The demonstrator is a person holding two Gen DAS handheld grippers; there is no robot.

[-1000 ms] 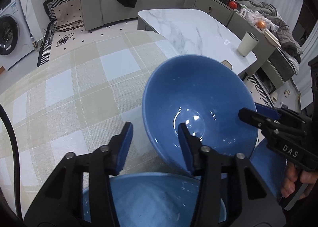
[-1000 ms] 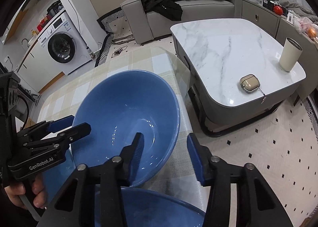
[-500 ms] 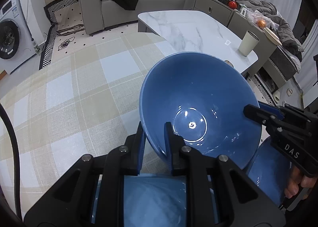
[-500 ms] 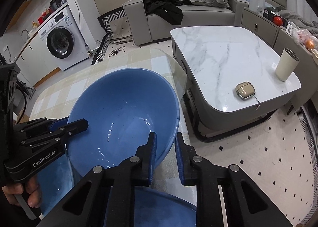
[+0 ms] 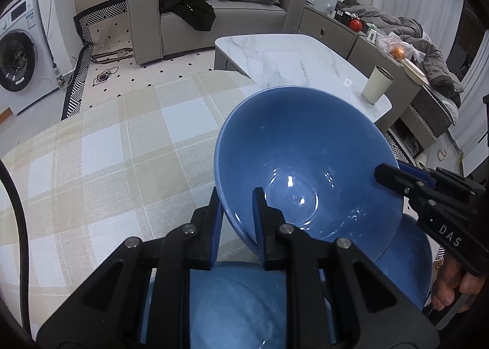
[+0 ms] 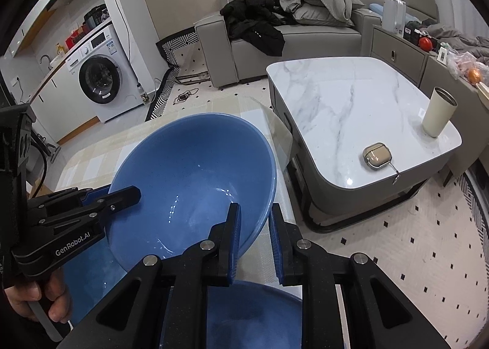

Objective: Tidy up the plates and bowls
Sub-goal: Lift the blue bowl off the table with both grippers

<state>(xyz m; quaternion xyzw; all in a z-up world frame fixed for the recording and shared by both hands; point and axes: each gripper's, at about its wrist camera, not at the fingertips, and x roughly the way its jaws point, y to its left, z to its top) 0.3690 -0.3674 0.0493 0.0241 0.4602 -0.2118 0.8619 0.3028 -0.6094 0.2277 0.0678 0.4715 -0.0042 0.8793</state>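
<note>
A checked worktop (image 5: 101, 165) carries a big blue bowl (image 5: 305, 165), tilted above two other blue dishes (image 5: 232, 303). The left claw (image 5: 235, 211) is clenched on the bowl's rim at 7 o'clock; the right claw (image 6: 255, 227) grips the rim at 5 o'clock.

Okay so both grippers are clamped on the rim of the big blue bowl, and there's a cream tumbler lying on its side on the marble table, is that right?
Not quite. The cream tumbler stands upright on the marble table, as the right wrist view shows. The rest holds: the left gripper and the right gripper are each shut on the rim of the big blue bowl.
</note>
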